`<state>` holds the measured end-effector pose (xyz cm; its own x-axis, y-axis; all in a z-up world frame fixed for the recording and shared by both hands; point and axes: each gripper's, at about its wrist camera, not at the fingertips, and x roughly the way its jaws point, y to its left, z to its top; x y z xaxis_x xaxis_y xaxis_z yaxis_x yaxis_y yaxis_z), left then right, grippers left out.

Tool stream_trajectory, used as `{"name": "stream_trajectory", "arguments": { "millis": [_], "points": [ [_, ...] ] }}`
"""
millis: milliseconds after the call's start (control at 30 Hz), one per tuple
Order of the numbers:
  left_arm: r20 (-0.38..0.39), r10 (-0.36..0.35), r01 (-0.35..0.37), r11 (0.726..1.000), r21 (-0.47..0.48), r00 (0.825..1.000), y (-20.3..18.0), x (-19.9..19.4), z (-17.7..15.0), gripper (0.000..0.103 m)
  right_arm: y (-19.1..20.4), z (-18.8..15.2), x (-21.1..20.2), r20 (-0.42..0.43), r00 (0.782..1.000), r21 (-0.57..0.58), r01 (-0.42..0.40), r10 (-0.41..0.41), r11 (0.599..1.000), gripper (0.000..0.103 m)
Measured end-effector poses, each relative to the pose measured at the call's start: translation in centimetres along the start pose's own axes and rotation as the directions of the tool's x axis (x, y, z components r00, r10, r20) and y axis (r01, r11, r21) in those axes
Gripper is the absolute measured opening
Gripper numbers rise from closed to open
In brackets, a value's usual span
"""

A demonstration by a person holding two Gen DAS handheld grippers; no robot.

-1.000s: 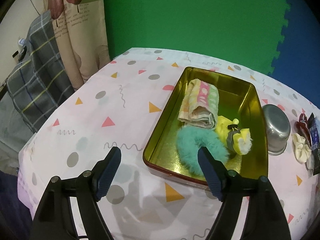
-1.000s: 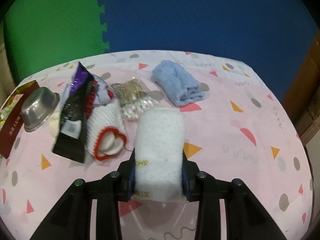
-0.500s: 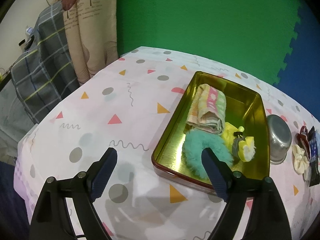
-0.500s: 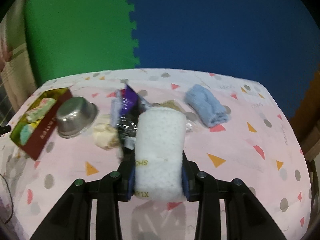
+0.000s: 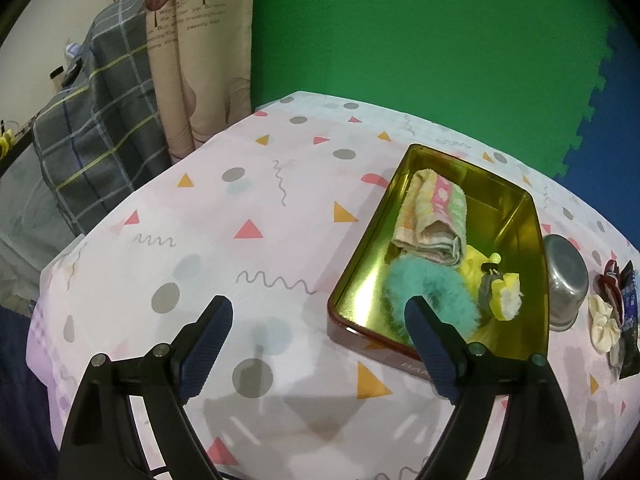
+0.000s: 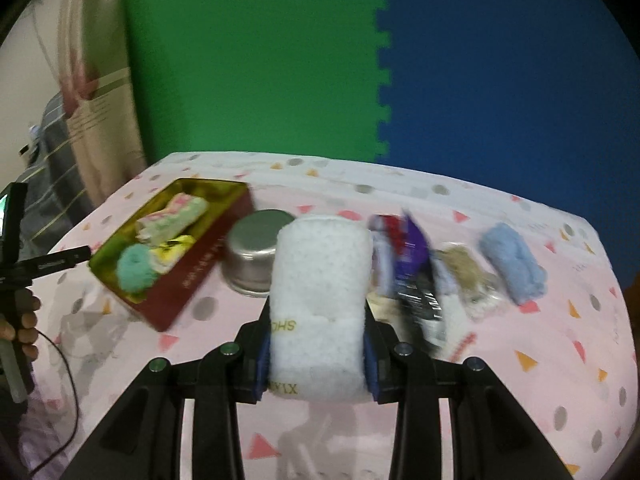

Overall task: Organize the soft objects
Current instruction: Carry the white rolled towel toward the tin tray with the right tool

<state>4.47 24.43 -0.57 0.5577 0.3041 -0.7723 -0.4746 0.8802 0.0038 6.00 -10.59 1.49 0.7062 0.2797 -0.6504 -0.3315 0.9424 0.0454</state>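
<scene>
**White towel roll heading for the tin**

Left wrist view: the left claw (image 5: 316, 330) is hanging wide open and empty above the counter (image 5: 248, 208), just beside the gold tin (image 5: 516, 216) holding a striped towel (image 5: 434, 218) and a teal scrunchie (image 5: 424, 284).

Right wrist view: the right claw (image 6: 318, 354) is squeezing the white towel roll (image 6: 320, 288) in the air. Carrying is the step in hand; next, it needs lowering into the tin's free far end.

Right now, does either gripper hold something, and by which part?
The right gripper clamps the rolled white towel by its two sides near the near end; the left gripper holds nothing.
</scene>
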Motion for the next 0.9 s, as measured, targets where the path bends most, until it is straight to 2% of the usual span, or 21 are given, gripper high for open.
{"name": "stream_trajectory", "arguments": {
  "millis": [467, 667, 900],
  "points": [
    [-0.004, 0.038, -0.038, 0.999, -0.03, 0.999, 2.2, -0.6, -1.2, 0.086, 10.8, 2.7, 4.6, -0.031, 0.984, -0.148, -0.175, 0.173, 0.973, 0.036],
    [-0.006, 0.038, -0.038, 0.998, -0.058, 0.999, 2.9, -0.5, -1.1, 0.086, 14.3, 3.6, 6.7, -0.058, 0.978, -0.184, -0.21, 0.202, 0.96, 0.036],
    [-0.007, 0.04, -0.04, 0.997, -0.062, 0.999, 2.9, -0.5, -1.1, 0.086, 16.0, 4.3, 10.1, -0.107, 0.973, -0.18, -0.219, 0.202, 0.959, 0.037]
  ]
}}
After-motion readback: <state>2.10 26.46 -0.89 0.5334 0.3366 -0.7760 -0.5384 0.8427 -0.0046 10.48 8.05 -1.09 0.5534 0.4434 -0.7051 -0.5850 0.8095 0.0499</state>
